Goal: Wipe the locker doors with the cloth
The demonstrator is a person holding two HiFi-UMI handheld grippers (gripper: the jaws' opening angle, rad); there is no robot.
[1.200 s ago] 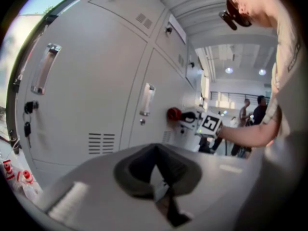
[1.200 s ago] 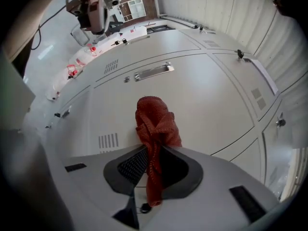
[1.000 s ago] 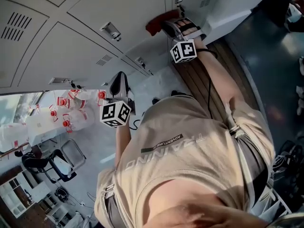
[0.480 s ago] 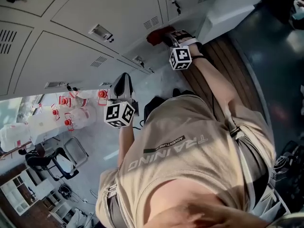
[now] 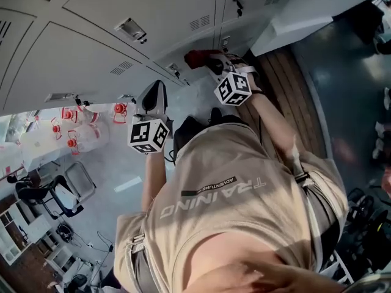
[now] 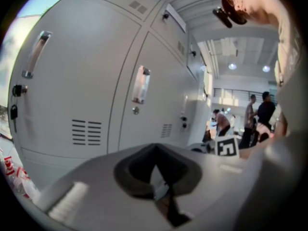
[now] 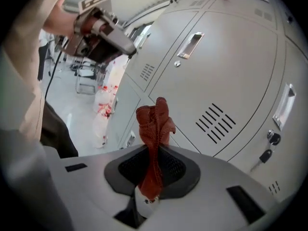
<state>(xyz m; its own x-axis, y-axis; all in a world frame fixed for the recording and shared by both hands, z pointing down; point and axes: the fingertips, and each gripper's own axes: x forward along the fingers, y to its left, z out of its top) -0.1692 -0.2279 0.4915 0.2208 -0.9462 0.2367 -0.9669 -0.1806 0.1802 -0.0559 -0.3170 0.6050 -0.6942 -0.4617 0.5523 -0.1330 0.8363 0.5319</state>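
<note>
Pinches the red cloth point(image 7: 155, 124) tight in the right gripper point(image 7: 150, 189), bunched upright just ahead of the fingertips, near the locker door point(image 7: 226, 66) beyond. Holds the left gripper point(image 6: 161, 191) closed on nothing. Risks dragging the cloth out of so thin a pinch, or snagging it on the handle point(image 7: 191, 43) past the fingertips.

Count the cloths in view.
1: red cloth clamped in the right hand-held gripper, by the locker doors; left hand-held gripper holds none. Others could be hidden.
</note>
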